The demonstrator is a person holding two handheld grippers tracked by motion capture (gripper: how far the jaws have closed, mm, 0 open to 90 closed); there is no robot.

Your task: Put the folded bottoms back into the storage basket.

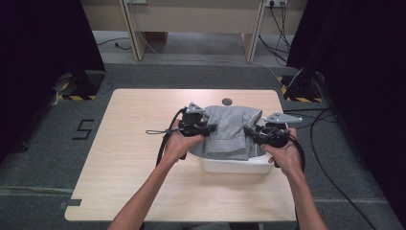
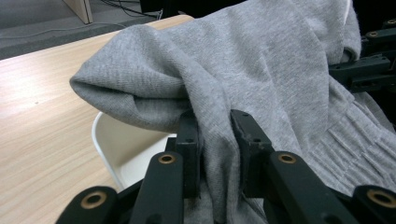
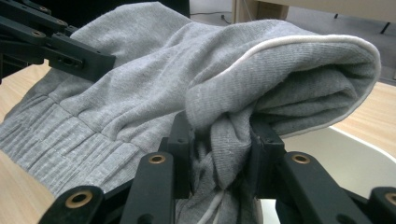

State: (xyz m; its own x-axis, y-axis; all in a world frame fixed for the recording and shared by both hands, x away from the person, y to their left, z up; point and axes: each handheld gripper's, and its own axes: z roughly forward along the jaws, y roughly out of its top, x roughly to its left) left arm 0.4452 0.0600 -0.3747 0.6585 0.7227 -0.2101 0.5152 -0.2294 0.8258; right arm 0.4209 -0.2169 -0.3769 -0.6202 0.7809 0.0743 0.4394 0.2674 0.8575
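Observation:
A folded grey knit garment with a ribbed hem hangs between both grippers over a white tub on the wooden table. My left gripper grips its left side; in the left gripper view the two black jaws pinch a thick fold of the garment at the gripper, above the tub's rim. My right gripper holds the right side; in the right gripper view its jaws at the gripper clamp a bunched fold of the garment with white piping.
A round cable hole sits near the table's far edge. Cables trail from both grippers across the table and onto the floor at the right. Dark curtains flank both sides, and a desk frame stands beyond the table.

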